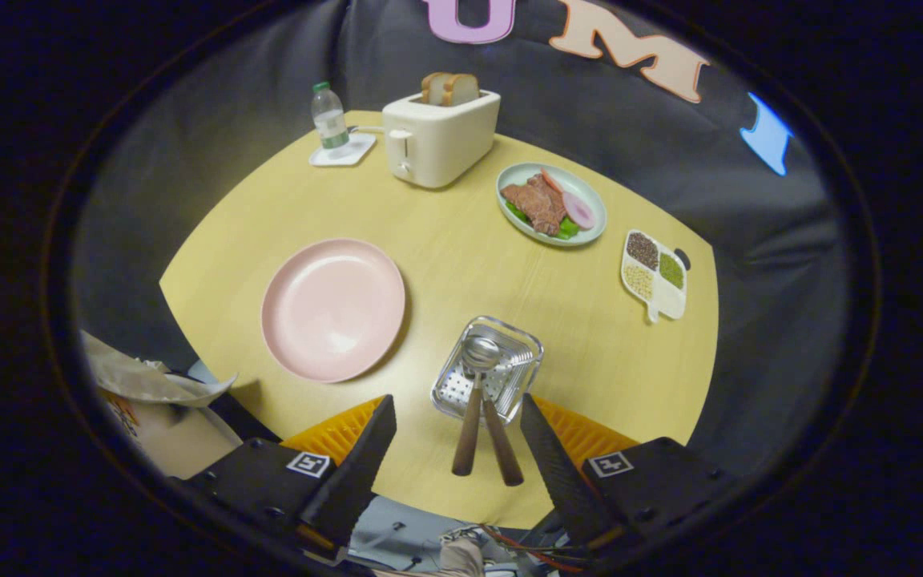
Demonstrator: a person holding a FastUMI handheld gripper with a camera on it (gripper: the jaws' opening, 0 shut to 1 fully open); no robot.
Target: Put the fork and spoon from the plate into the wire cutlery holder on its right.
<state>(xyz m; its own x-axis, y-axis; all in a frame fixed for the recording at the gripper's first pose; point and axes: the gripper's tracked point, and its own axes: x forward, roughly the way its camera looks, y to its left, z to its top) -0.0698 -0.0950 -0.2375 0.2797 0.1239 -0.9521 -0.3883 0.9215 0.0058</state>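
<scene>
Hand-held gripper point(457, 437): fingers spread wide, holding nothing, above near edge of surface point(445, 240).
Spoon point(473, 397) & fork point(501, 441): both already in wire holder point(487, 369), handles leaning out twd fingers, lying between them.
Plate point(333, 308): bare, left of holder.
Stage: looks done.
Tip: back off straight w/o catching handles; holder is light, prob tips easily.
Beyond: toaster point(439, 136), bottle point(330, 119).

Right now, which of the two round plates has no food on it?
The pink plate, left of the wire cutlery holder; the pale green plate holds meat.
</scene>
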